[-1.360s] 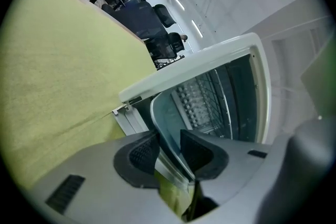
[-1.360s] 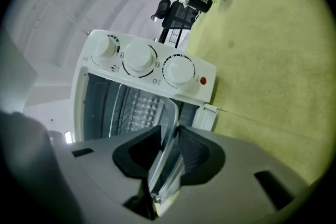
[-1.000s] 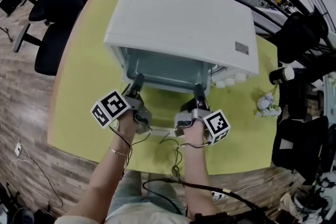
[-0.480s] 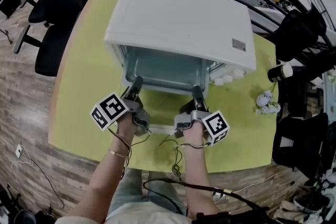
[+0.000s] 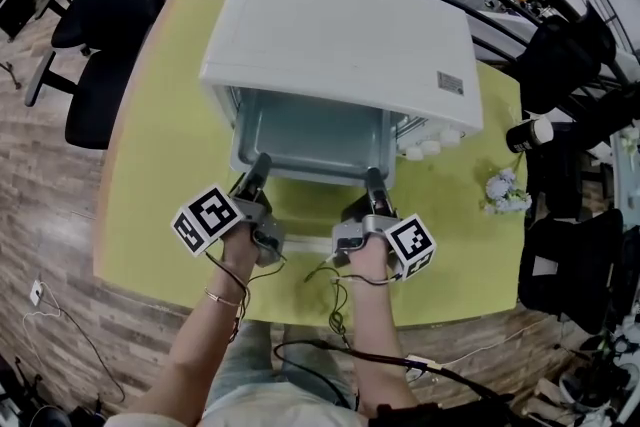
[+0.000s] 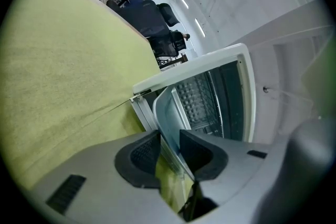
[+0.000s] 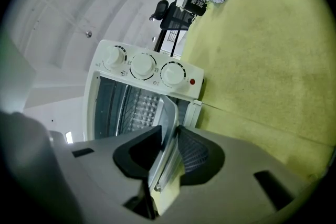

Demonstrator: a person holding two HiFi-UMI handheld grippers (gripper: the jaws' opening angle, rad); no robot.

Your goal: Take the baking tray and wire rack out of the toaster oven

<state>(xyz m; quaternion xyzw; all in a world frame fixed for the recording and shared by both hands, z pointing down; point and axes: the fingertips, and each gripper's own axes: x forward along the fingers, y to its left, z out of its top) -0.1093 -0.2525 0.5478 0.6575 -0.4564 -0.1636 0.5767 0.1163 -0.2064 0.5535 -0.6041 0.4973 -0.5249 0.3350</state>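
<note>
Clamping the front rim of the baking tray (image 5: 300,130) in narrow jaws, left gripper (image 5: 262,162) and right gripper (image 5: 372,176) have barely moved, so it still sits partly inside the toaster oven (image 5: 340,30)

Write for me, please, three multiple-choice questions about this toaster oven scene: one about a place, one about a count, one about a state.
1. Where is the baking tray?
A. fully inside the oven
B. sticking partly out of the open toaster oven
C. on top of the oven

2. How many knobs are on the oven's panel?
A. two
B. three
C. five

3. What are the left gripper and the right gripper doing?
A. both are open and hold nothing
B. only the left one grips the tray
C. each is closed on the tray's front rim

Answers: B, since the head view shows the tray's front part outside the opening. B, since the right gripper view shows three knobs in a row. C, since each gripper view shows the rim clamped in its jaws.
</note>
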